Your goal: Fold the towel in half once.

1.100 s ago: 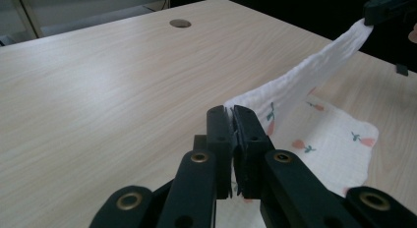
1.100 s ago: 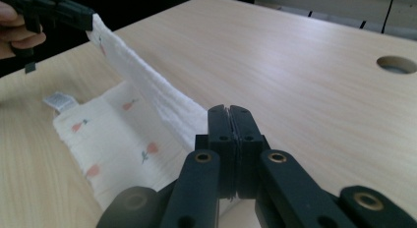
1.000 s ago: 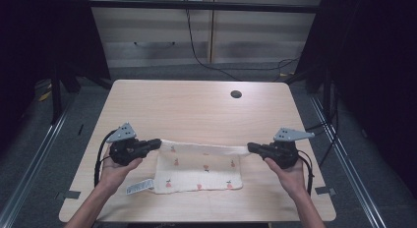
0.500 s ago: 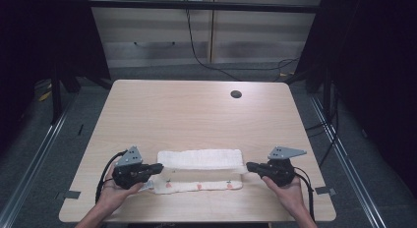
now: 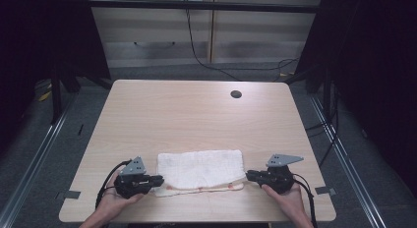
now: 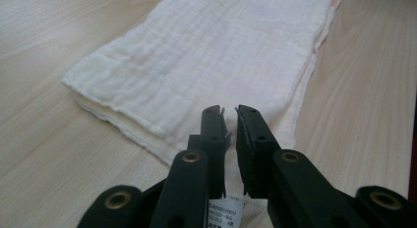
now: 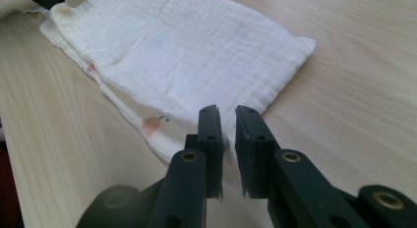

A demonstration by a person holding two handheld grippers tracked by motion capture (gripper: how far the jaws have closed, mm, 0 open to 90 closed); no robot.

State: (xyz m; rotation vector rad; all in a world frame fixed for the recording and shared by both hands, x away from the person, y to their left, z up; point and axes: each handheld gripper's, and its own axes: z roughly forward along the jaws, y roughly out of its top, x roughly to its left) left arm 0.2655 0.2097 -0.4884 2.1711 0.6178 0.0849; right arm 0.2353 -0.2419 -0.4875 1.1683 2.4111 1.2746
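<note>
The white cloth (image 5: 200, 170) got folded in half & now lies flat near the table's (image 5: 196, 115) front edge. L gripper (image 5: 158, 179) & R gripper (image 5: 249, 174) just opened a bit, letting go. Fold looks done.

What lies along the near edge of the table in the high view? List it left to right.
Left claw → folded white cloth → right claw.

Folded cloth (image 5: 200, 169) lies between left gripper (image 5: 158, 180) and right gripper (image 5: 250, 175).
</note>
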